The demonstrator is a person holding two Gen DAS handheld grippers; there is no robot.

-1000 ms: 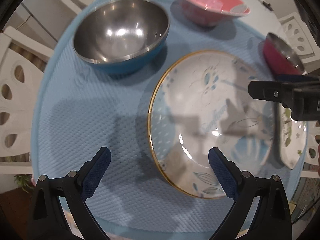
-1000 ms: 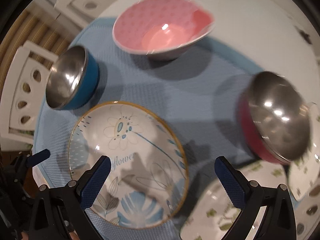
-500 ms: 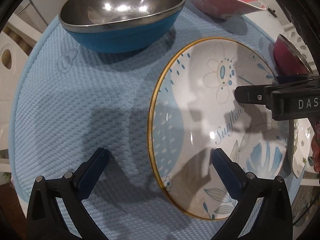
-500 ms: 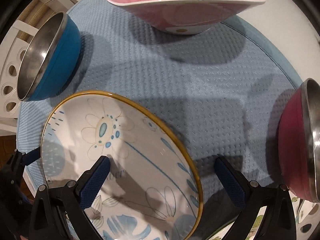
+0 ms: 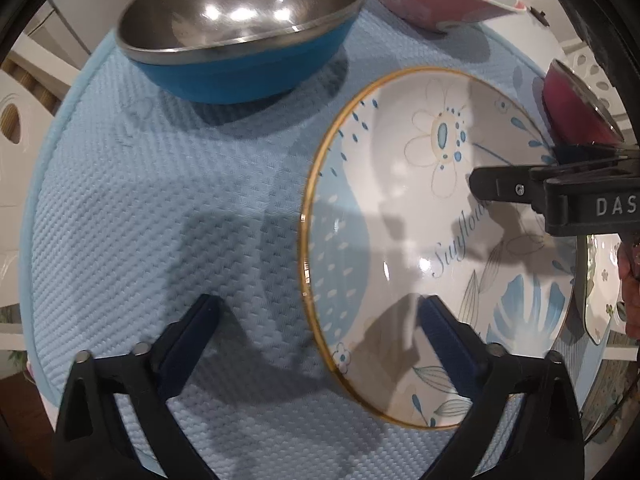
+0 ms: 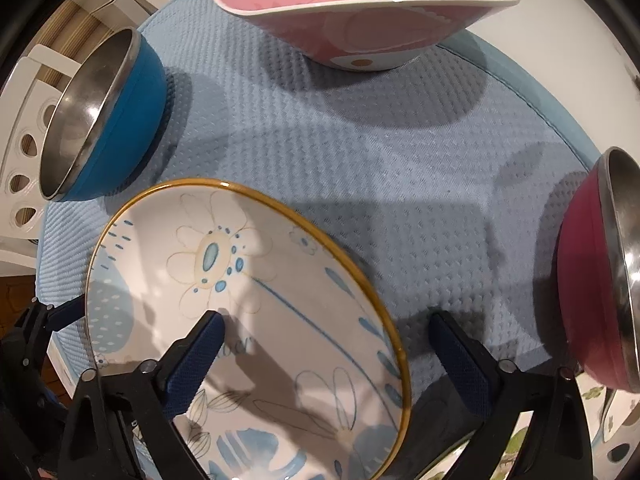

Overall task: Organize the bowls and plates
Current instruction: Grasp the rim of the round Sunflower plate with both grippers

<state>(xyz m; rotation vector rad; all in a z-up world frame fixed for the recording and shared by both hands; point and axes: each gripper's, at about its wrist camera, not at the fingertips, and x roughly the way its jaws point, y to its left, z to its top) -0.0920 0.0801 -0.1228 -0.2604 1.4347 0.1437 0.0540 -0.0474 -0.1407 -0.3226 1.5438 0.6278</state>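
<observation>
Both grippers have sunk toward the sunflower plate (image 5: 404, 216); left gripper (image 5: 320, 320) and right gripper (image 6: 326, 332), jaws just narrowing yet open, each straddle its gold rim, bare blue mat (image 5: 160, 208) alongside.

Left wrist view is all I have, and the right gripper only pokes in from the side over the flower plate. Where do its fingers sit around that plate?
Observer: In the right wrist view the right gripper straddles the flower plate. One finger is over the plate's inside, the other over the blue mat, and the gold rim runs between them. Its jaws have just been closing a little, but the pads don't press the rim yet.
Operator: Is the red bowl in its way?
Observer: No. The red bowl stands apart from the outer finger, with mat showing between them.
Operator: What's inside the pink bowl?
Observer: The part I can see holds nothing. The pink bowl has a pink lining with darker dots.
</observation>
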